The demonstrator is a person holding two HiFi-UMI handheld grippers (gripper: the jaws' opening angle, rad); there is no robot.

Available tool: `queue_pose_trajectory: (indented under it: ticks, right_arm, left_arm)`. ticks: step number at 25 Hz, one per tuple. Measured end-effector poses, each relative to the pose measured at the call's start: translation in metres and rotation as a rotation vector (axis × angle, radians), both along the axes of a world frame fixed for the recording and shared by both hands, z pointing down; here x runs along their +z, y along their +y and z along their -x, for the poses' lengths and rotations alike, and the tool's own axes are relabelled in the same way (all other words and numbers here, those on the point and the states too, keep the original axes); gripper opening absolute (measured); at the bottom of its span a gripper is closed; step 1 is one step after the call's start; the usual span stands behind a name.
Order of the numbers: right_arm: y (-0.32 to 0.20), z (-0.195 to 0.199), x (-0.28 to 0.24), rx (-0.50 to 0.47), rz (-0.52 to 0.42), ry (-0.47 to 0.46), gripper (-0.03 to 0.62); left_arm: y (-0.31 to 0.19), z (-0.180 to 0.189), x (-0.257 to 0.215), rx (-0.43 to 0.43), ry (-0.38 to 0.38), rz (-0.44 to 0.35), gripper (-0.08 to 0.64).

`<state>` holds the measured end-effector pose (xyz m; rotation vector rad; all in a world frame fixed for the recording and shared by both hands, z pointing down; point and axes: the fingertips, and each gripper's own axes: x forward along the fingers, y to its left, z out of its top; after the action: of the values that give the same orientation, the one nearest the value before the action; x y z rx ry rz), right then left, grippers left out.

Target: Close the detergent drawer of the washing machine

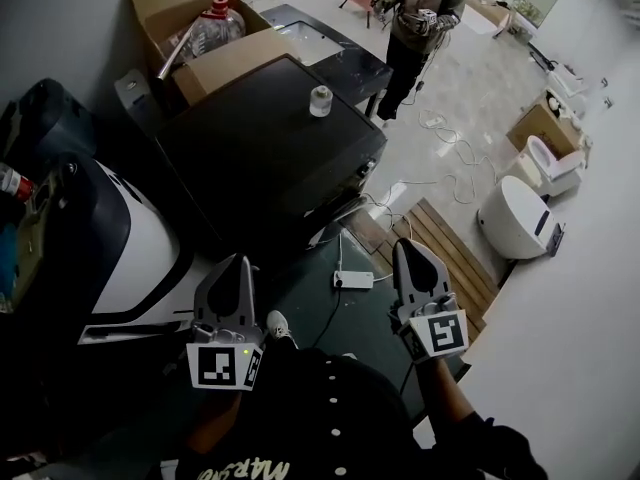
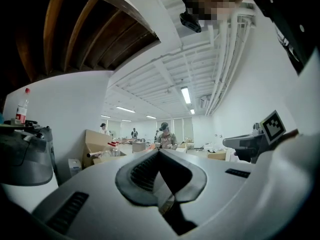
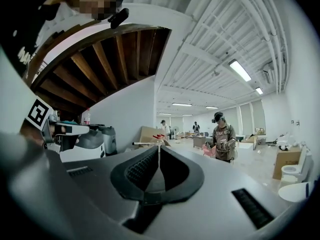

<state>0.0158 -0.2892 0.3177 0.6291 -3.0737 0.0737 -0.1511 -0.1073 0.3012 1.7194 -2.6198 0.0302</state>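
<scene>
head view / tools: left tool and right tool both have jaws together and hold nothing. They sit level and side by side over the floor, short of the machines.
head view / target: I can't pick out the detergent drawer. My guess for the washing machine is the dark boxy appliance straight ahead. The white rounded machine at left is the other candidate.
head view / risk: picking the wrong machine or panel means pushing on something that isn't the drawer. A hard shove could tip the small white jar standing on the dark appliance's top. The power strip and loose cables lie on the floor below the tools, so stepping in could snag them.
left gripper view / tool: pads meet at the tips with nothing between. The view looks across the room, and no drawer shows.
left gripper view / risk: the other tool is close at the right edge, so the two could knock together if both reach in.
right gripper view / tool: jaws closed and empty. The view shows open room, not a machine front.
hidden: the dark appliance's front is in shadow. I can't tell whether the drawer is open or shut, or where it is.
</scene>
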Motion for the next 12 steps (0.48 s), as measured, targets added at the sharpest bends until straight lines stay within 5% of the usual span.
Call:
queue_pose_trajectory:
  ticks: [12]
  right_arm:
    - [-0.021,-0.060,-0.036,0.137,-0.029,-0.063,0.037]
  left_arm:
    - [-0.015,-0.010,-0.034,0.042,-0.081,-0.048,0.011]
